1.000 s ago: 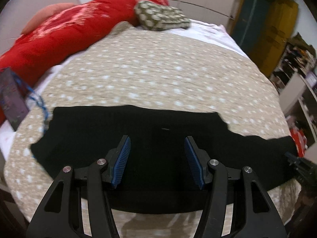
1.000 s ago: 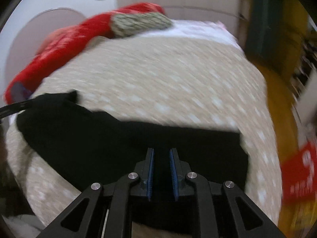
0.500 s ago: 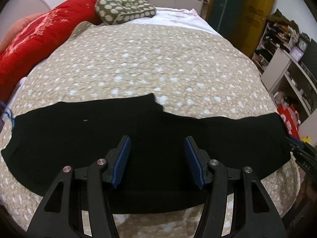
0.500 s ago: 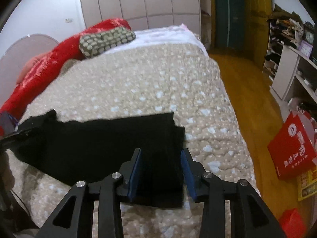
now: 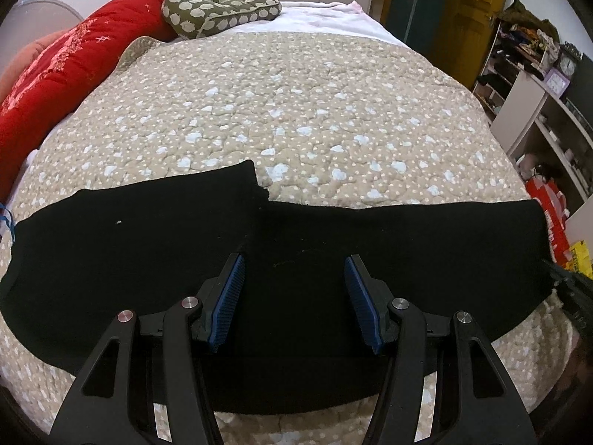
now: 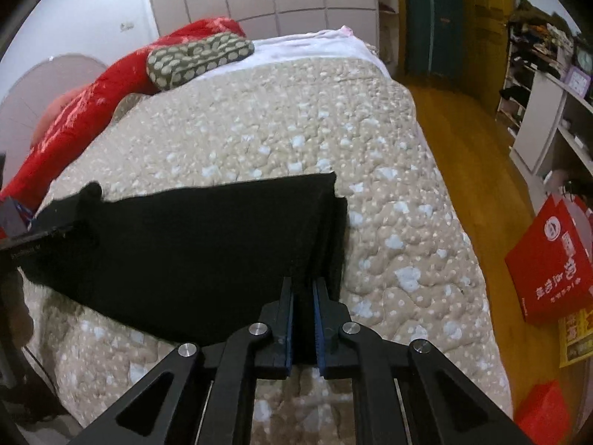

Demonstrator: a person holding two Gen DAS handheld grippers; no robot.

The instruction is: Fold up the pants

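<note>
Since a moment ago the right gripper (image 6: 303,289) is closing on the knit black pants' (image 6: 192,248) cuff end; left gripper (image 5: 294,270) gapes empty.

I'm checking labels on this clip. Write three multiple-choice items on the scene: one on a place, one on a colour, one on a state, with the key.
1. Where do the pants lie?
A. Across the near end of the bed
B. On the floor
C. On the shelves

2. What colour is the long cushion at the bed's far left?
A. Blue
B. Red
C. White

3. How do the left gripper jaws stand?
A. Apart over the pants
C. Shut on the spotted pillow
B. Clamped on a bag

Key:
1 A: the black cloth spreads over the quilt's near edge.
2 B: it is bright red, beside the spotted pillow.
3 A: a wide gap shows between the blue pads, with nothing pinched. The right gripper, by contrast, is closing its jaws with the pants' end between them.
</note>
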